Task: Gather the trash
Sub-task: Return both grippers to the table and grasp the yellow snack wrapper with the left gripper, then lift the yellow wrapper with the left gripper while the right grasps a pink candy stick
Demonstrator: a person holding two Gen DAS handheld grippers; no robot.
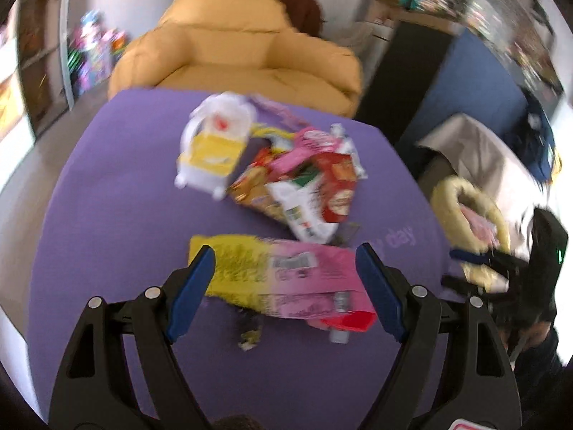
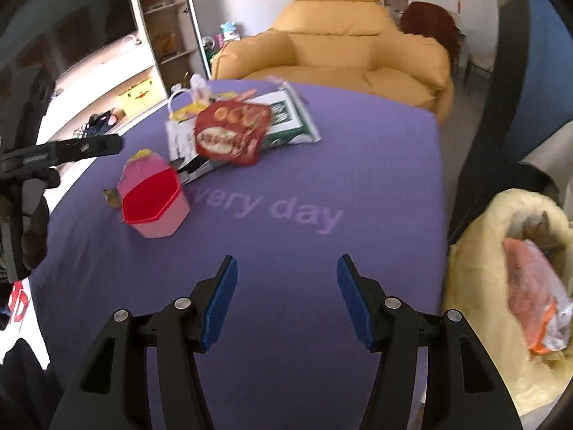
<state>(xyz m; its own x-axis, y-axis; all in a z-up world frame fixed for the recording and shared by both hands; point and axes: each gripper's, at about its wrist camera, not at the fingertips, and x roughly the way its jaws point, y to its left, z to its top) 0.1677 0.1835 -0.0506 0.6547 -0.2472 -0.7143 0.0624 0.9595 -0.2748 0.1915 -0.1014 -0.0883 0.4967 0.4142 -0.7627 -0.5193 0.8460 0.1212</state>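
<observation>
- left gripper [image 1: 284, 261] hung over the near part of the purple mat [image 1: 107, 215], jaws spread wide, nothing pinched
- pink-and-yellow carton [image 1: 279, 276] lay flat on the mat in line with that gap, pads not seen touching it; its red open end [image 2: 150, 197] faced the right wrist camera
- right gripper [image 2: 286, 276] hung over bare mat near the "every day" print [image 2: 286, 208], jaws spread, empty
- yellow trash bag [image 2: 476, 279] sat off the mat's right edge, an orange wrapper [image 2: 530, 294] already inside
- further up the mat, a heap of trash: red snack packet [image 2: 229, 132] over a green-and-white packet [image 2: 286, 122], a white-and-yellow bag [image 1: 211, 147] beside them
- beyond the mat's far edge stood a tan armchair [image 2: 333, 43]
</observation>
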